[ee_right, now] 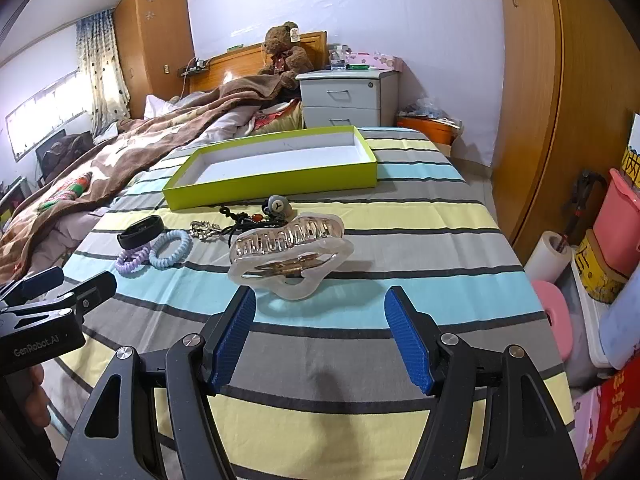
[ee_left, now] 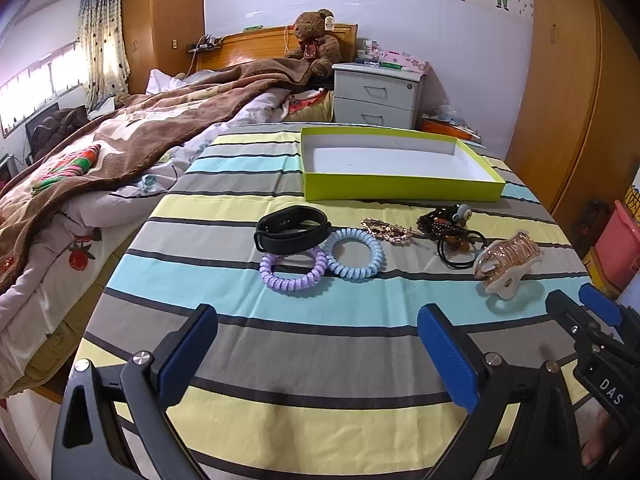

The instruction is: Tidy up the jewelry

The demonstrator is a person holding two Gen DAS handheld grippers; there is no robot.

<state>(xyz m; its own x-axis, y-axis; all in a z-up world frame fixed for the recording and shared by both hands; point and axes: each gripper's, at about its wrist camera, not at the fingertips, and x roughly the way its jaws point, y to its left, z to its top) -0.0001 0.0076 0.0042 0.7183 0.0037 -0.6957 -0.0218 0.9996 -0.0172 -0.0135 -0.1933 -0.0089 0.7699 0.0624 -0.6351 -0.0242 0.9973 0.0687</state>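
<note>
Both tools spread, holding nothing: left tool (ee_left: 316, 356), right tool (ee_right: 320, 336). Hair claw (ee_right: 290, 258) just ahead of right tool. Beyond: coil ties (ee_left: 354, 254), black band (ee_left: 292, 228), beads, then green box (ee_left: 400, 188).

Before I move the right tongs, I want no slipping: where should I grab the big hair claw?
Probably across the hair claw at its narrow hinge middle, coming straight ahead from the near side with the open right tongs; the handle lobes face them.

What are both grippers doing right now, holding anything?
Left gripper: open, holding nothing, above the striped cloth.
Right gripper: open, holding nothing, just short of the hair claw clip.
</note>
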